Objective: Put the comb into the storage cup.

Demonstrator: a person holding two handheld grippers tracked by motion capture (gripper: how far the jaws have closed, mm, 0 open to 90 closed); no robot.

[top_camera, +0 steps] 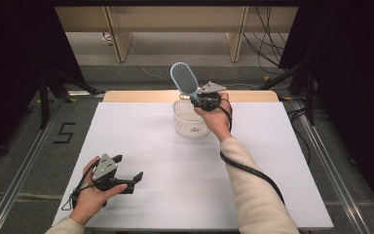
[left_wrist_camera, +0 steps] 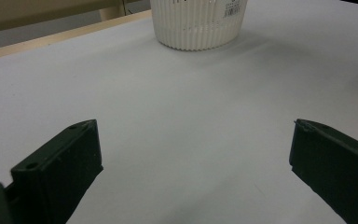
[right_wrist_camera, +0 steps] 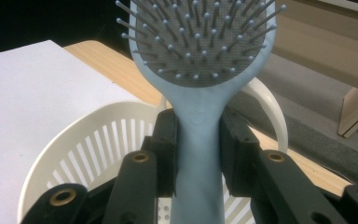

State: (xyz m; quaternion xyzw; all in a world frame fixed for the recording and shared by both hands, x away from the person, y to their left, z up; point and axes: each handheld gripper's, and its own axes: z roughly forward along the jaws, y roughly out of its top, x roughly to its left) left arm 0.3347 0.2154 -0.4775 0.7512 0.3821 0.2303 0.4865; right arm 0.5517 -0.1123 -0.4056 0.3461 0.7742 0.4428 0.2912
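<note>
hairbrush point(top_camera: 184, 78): 1, clamped in right tongs point(right_wrist_camera: 198, 140) | basket point(top_camera: 182, 123): 1 | left tongs point(left_wrist_camera: 191, 154): apart, empty

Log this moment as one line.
right tongs: clamp pale blue plastic hairbrush handle | brush: above white slotted plastic basket | left tongs: open, holding nothing

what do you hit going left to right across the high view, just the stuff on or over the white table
left gripper, open and resting low on the table → white slotted basket → right gripper gripping the blue hairbrush's handle above the basket. The brush overlaps basket and gripper, so it has no place in the order.
</note>
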